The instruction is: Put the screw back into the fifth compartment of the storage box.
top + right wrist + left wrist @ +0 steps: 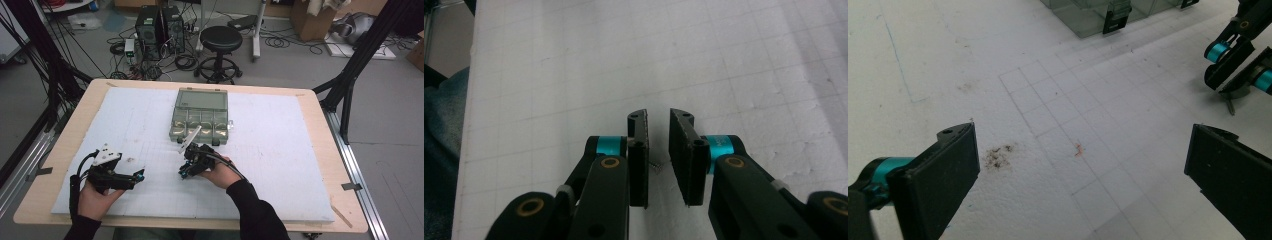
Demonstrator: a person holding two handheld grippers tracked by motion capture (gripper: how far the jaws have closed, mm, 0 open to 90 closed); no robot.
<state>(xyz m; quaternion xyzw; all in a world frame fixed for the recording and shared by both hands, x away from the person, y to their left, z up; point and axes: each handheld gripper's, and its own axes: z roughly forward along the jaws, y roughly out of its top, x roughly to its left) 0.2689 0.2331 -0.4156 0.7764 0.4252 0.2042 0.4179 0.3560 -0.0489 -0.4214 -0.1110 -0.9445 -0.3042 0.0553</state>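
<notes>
A tiny metal screw (655, 166) lies on the white foam sheet (280, 150). My right gripper (658, 117) stands over it, jaws a narrow gap apart, with the screw between them close to the left jaw. From above, the right gripper (184, 172) is just in front of a translucent grey compartment box (200, 115) at mid table. The left gripper view shows the right gripper (1225, 85) and the screw (1230, 105) under its tips. My left gripper (1080, 165) is wide open over bare foam, and sits at the front left (139, 175).
The box's front corner and black latch (1115, 17) lie ahead of the left gripper. A dark smudge (998, 156) and a reddish speck (1078, 148) mark the foam. The wooden table edge (320, 115) rings the sheet. A stool (220, 42) and computer towers (160, 25) stand beyond.
</notes>
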